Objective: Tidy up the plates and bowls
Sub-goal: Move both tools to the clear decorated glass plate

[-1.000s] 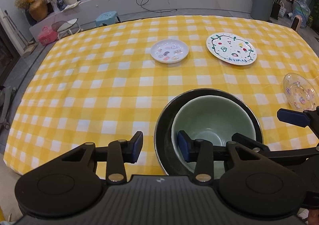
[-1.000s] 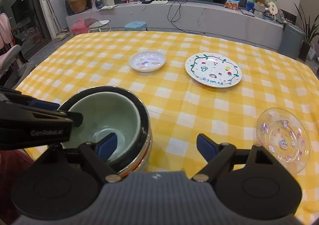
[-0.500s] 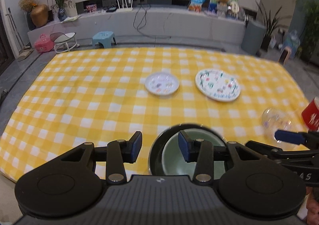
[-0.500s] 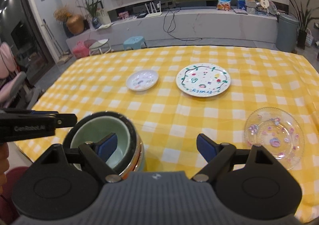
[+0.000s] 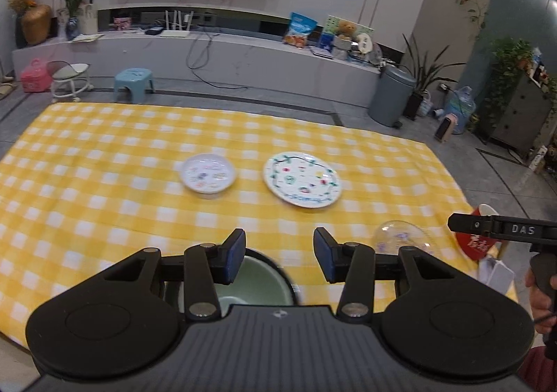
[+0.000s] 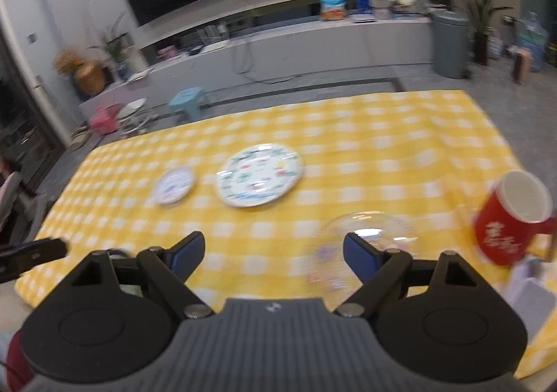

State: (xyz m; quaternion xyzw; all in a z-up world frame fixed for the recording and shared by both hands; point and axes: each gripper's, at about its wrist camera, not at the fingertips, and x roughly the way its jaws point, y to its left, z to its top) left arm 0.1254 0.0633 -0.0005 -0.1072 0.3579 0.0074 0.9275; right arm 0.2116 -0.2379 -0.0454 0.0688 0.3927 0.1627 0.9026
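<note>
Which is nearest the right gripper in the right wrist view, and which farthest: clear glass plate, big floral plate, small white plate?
1. Clear glass plate, just ahead of the right gripper, by its right-side finger.
2. Big floral plate, farther up the cloth, centre.
3. Small white plate, about as far, left; too close to call.

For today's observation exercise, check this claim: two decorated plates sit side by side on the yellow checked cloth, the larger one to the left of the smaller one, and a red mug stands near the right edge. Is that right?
Not quite. In the left wrist view the larger plate lies to the right of the smaller plate, not the left. The rest holds: both sit side by side on the yellow checked cloth, and the red mug stands near the right edge.
</note>
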